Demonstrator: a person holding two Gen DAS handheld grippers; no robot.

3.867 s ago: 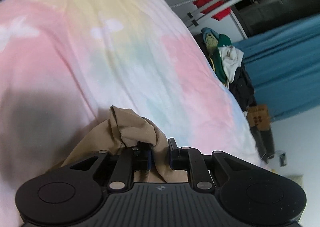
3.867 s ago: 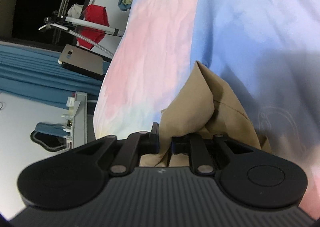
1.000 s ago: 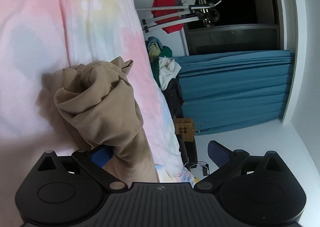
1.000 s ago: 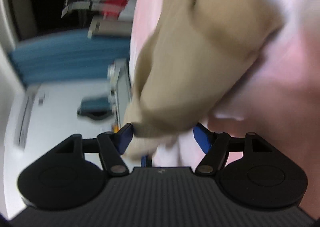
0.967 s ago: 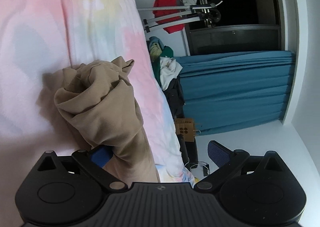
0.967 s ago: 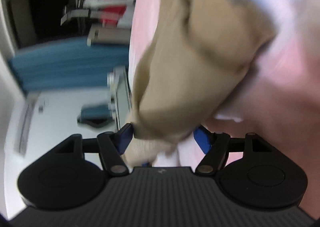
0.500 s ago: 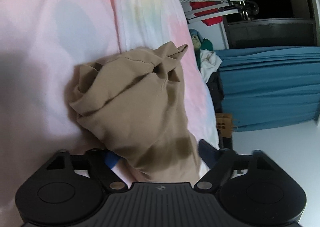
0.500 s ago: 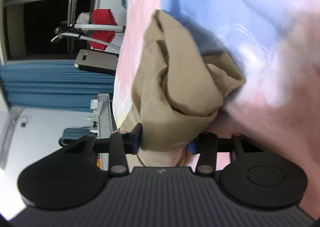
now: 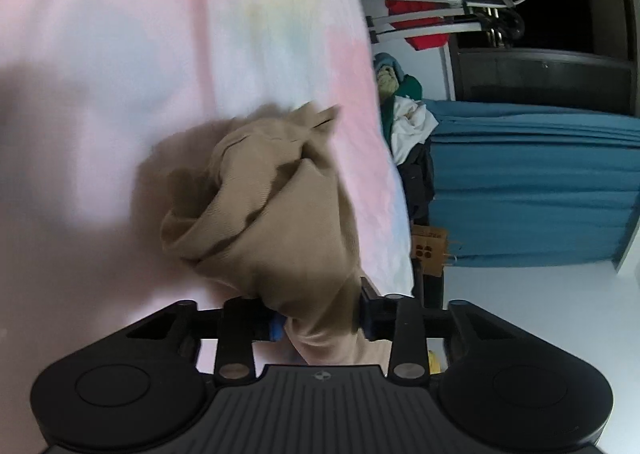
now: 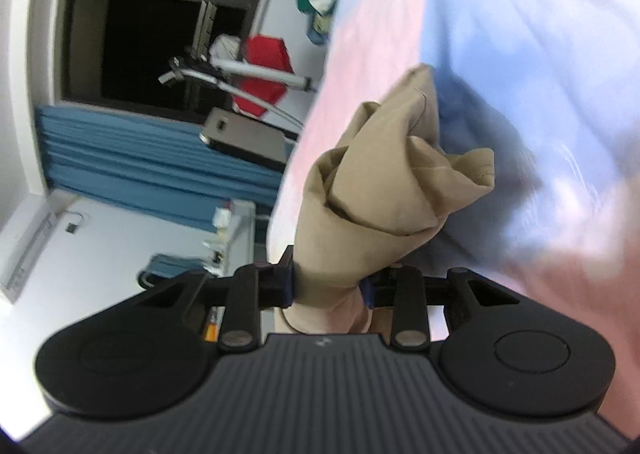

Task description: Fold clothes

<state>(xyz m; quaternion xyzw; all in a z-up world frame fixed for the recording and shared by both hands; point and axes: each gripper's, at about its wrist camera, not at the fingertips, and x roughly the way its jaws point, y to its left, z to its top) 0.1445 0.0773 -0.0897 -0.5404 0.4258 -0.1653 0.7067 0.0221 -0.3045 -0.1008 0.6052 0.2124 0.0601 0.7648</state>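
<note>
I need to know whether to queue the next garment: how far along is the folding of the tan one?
Not far. Done: only the pickup, since both grippers have hold of it. In hand: the left gripper and right gripper are each shut on a bunched end of the tan garment, which is crumpled above the pastel bedspread. Left: spreading it flat and making every fold; no neat fold is visible.

Your left tool [image 9: 320, 318] fingertips are buried under the tan garment [image 9: 276, 221]; its lower end is hidden behind the tool body. Same on your right tool [image 10: 327, 288]. The bedsheet [image 10: 540, 53] is motion-blurred, and the clothes pile [image 9: 404, 121] is too small to sort.
</note>
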